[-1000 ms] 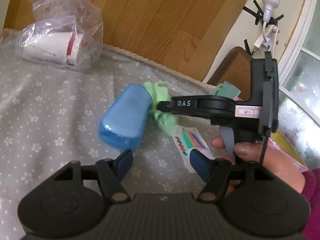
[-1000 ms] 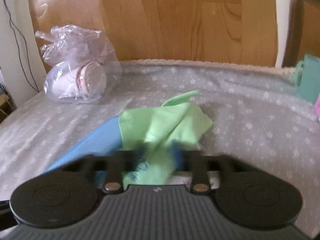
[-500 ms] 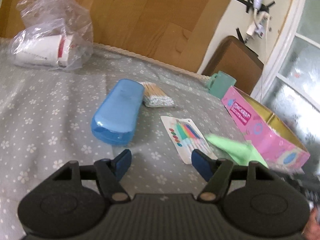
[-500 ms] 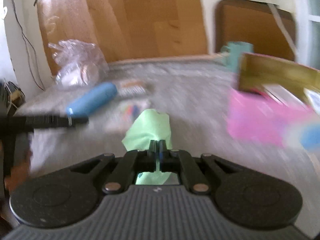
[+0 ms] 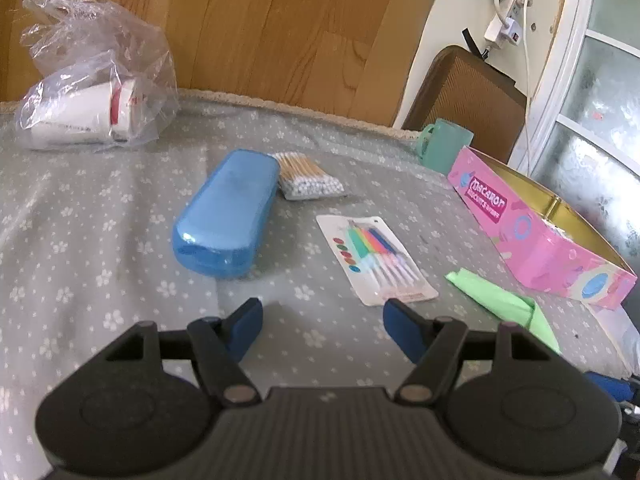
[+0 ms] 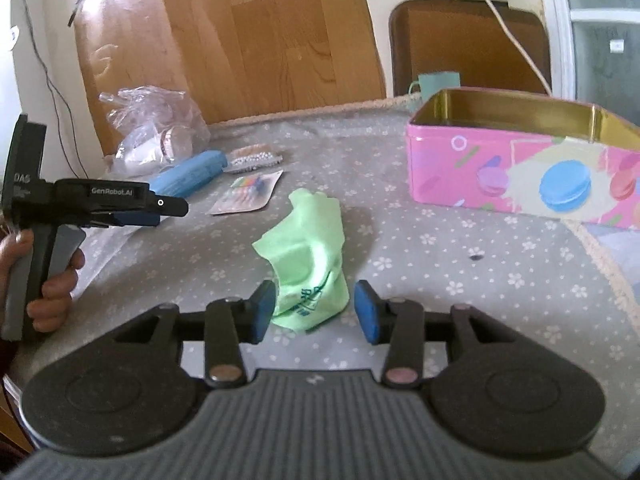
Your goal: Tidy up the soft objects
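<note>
Right tongs point(image 6: 315, 307) spread around the crumpled green cloth point(image 6: 306, 258) on the table point(image 6: 460, 248); left tongs point(image 5: 322, 330) spread, holding nothing.

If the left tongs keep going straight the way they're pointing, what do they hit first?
Probably the blue case. The left tongs are open over bare cloth, and the case lies ahead, slightly left of centre. The card of picks sits slightly right; depth is uncertain.

Your black left gripper point(image 6: 136, 216) has blue finger pads, white "GenRobot.AI" and "DAS" lettering, a grey trigger, brass-coloured pivot pins.
</note>
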The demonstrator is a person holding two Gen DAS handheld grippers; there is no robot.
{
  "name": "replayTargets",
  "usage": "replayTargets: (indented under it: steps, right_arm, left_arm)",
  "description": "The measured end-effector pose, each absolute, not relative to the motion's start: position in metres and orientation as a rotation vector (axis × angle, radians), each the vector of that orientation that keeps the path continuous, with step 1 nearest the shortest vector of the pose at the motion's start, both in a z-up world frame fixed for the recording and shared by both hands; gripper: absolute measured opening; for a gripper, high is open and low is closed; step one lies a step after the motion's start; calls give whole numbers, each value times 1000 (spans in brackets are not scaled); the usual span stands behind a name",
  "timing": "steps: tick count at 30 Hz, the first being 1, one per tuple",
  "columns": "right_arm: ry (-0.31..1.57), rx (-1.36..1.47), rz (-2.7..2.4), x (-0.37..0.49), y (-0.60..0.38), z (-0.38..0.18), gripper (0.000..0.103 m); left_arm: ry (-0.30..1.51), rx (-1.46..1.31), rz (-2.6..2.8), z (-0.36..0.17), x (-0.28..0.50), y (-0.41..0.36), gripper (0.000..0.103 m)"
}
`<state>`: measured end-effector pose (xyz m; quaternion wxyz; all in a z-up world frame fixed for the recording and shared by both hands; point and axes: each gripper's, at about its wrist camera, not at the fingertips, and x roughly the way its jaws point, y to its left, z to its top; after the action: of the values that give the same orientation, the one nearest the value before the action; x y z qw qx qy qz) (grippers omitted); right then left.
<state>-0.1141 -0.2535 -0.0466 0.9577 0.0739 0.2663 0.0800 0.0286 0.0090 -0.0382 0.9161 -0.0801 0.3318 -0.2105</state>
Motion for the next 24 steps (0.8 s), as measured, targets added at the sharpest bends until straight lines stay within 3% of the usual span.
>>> replayTargets:
  steps: [7, 15, 16, 17, 18, 19, 24]
  right_arm:
    - [491, 113, 128, -130, -260, -47, 56]
    - [499, 73, 175, -111, -257, -48, 56]
    - [500, 54, 183, -106, -253, -48, 48]
    - [509, 33, 189, -100, -250, -48, 18]
    - [527, 12, 195, -92, -248, -50, 15]
    - [554, -3, 209, -83, -245, -54, 10]
    - [455, -42, 218, -87, -237, -51, 9]
  left_arm:
    - [741, -240, -628, -9, 10, -33, 73]
    - [806, -52, -727, -11, 6, -132, 75]
    - [832, -33, -703, -20, 10, -140, 62]
    - [855, -29, -703, -28, 13, -143, 47]
    - [815, -17, -705, -29, 11, -143, 35]
    - [856, -22, -744, -31, 14, -146, 11]
    - [777, -66, -816, 3, 11, -148, 11]
